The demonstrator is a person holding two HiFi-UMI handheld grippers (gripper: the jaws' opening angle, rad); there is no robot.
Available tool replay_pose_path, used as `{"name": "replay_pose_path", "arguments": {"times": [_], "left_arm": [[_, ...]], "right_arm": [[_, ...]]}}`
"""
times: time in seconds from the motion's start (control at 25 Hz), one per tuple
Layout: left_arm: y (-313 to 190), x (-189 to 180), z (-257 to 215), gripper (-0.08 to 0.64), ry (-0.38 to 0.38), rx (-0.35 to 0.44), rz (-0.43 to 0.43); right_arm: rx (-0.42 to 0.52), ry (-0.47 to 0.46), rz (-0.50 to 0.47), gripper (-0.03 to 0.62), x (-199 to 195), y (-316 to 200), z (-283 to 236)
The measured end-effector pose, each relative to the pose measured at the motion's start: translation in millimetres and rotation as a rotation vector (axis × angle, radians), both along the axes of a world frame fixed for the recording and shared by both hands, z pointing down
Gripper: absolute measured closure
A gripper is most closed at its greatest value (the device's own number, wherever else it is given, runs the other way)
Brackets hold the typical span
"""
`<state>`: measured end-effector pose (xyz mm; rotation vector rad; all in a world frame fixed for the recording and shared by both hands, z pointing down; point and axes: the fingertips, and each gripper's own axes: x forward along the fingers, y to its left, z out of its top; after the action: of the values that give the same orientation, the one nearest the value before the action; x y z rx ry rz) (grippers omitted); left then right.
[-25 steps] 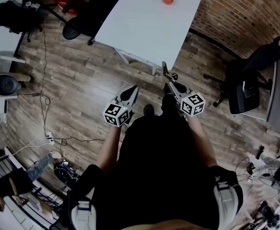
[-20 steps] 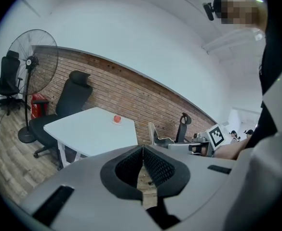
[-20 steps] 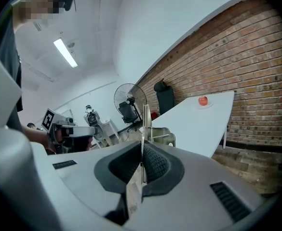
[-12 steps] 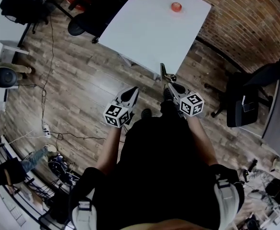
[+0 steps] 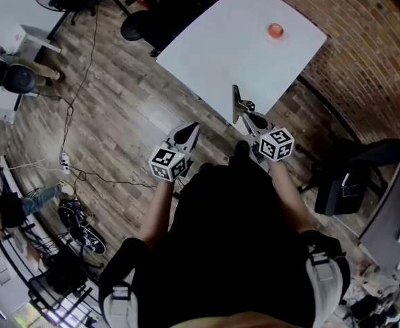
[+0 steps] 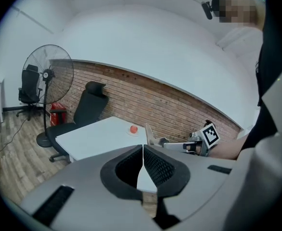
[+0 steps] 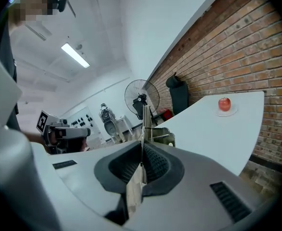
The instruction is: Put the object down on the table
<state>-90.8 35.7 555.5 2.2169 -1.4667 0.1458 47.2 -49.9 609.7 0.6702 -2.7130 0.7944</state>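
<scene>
My right gripper is shut on a thin flat metal bracket that sticks up from its jaws, just short of the near corner of the white table. In the right gripper view the bracket stands edge-on between the pads. The left gripper view shows the bracket held out over the table's edge. My left gripper is shut on nothing, above the wooden floor beside the right one. A red apple rests on a small saucer at the table's far side.
A black office chair stands at the table's far left edge, another chair at the right. A brick wall runs behind the table. Cables trail over the floor at the left. A standing fan is by the chair.
The head view has swung, so the table and apple now lie farther right and lower. Both grippers hold their places before the body, the bracket still gripped.
</scene>
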Motion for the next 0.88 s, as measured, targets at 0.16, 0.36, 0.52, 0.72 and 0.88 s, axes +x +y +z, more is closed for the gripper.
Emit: {"name": "replay_pose_path", "arguments": {"times": [0.16,0.36,0.52,0.72,0.88], "left_arm": [[-12,0,0,0.536,-0.008,-0.012,-0.085],[-27,3,2,0.536,-0.009,-0.036,-0.183],[-46,9,3,0.536,-0.014,-0.043,-0.233],[-67,19,1,0.536,-0.023,-0.041,-0.244],[-78,28,0,0.537,-0.027,-0.038,-0.240]], "right_arm": [[-0.027,-0.004,-0.063,0.589,-4,-24,7],[-0.046,0.011,-0.157,0.589,-6,-50,17],[-0.065,0.007,-0.193,0.589,0,-76,22],[-0.066,0.007,-0.198,0.589,8,-102,25],[-0.072,0.011,-0.206,0.589,13,-110,31]]}}
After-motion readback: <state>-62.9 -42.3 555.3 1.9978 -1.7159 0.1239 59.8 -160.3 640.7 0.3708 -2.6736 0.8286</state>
